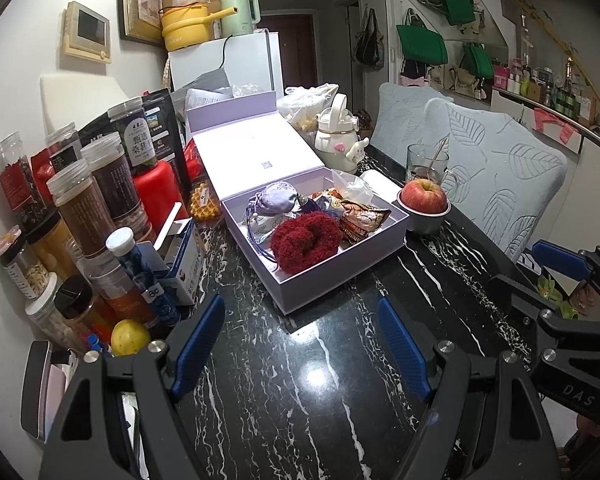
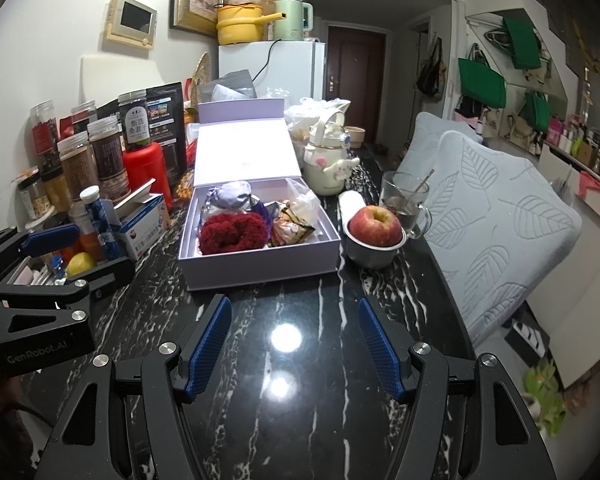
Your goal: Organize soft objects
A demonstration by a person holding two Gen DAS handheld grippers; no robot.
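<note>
An open lilac box [image 1: 342, 276] [image 2: 259, 266] sits on the black marble table, lid propped up behind it. Inside lie a fuzzy red scrunchie [image 1: 304, 240] [image 2: 232, 232], a lilac pouch [image 1: 276, 199] [image 2: 232, 194], snack packets [image 1: 362, 218] [image 2: 291, 228] and a clear plastic bag [image 1: 352, 186] [image 2: 302, 200]. My left gripper [image 1: 302, 340] is open and empty, just short of the box's near corner. My right gripper [image 2: 295, 342] is open and empty, short of the box's front wall. Each gripper shows at the edge of the other's view.
Jars, bottles, a red container [image 1: 155, 192] and a blue-white carton [image 1: 183, 264] crowd the table's left side, with a lemon [image 1: 129, 337]. An apple in a bowl [image 1: 424, 200] [image 2: 376, 226], a glass mug [image 2: 406, 204] and a white kettle [image 2: 328, 164] stand right of the box. Cushioned chairs [image 2: 496, 216] line the right edge.
</note>
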